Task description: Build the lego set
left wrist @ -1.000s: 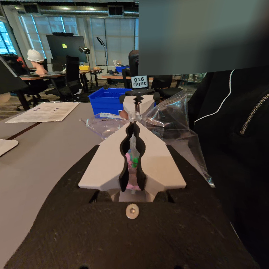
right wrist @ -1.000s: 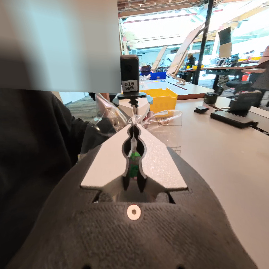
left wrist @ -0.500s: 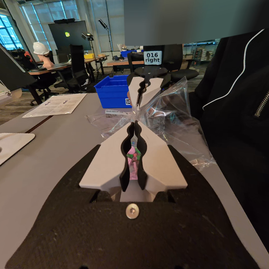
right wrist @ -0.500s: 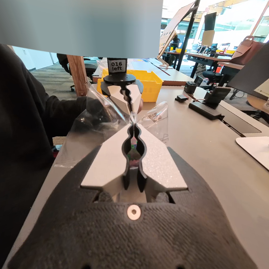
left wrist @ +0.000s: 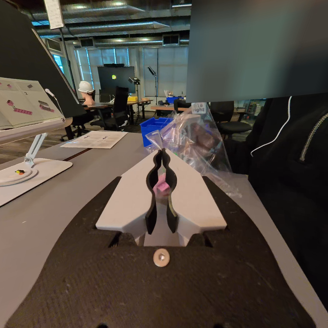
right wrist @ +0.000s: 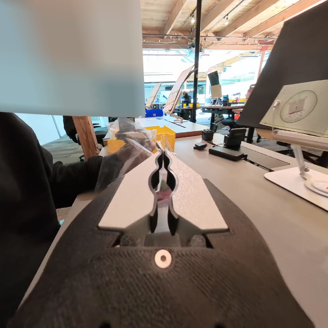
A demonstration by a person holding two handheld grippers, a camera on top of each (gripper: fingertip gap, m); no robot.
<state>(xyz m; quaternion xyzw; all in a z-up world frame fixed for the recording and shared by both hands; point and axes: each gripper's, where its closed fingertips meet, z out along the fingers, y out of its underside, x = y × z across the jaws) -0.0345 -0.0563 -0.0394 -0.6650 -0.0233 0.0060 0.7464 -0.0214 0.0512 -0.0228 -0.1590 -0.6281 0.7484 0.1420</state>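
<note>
Lego pieces [left wrist: 162,187] sat inside a clear plastic bag [left wrist: 195,149]; pink bricks showed through the gap between the left gripper's fingers in the left wrist view, something green and pink showed blurred in the same gap in the right wrist view [right wrist: 162,192]; bag was held up above the grey table [left wrist: 71,191], near its edge by the person in a black jacket [left wrist: 292,159]; left gripper [left wrist: 161,150] had its tips pressed together on a pinch of the bag's film; right gripper [right wrist: 163,150] likewise closed tight on bag film [right wrist: 124,150] at its tips; bag ballooned out to the side of each gripper toward the person; in the left wrist view the other gripper's tag and body showed dimly through the plastic, details too blurred to tell; whether the bag was torn open could not be told.

Blue bin [left wrist: 152,127] stood behind the bag on the table in the left wrist view; printed sheet [left wrist: 95,140] lay flat farther left; instruction booklet [left wrist: 26,104] rested tilted on a white stand [left wrist: 33,166], with a small yellow and orange bit on the stand's base; in the right wrist view a yellow bin [right wrist: 159,133] stood behind the bag, black devices [right wrist: 225,152] lay on the table to the right, and the same kind of stand [right wrist: 292,179] with a booklet page was at far right; office desks and chairs in the background.
</note>
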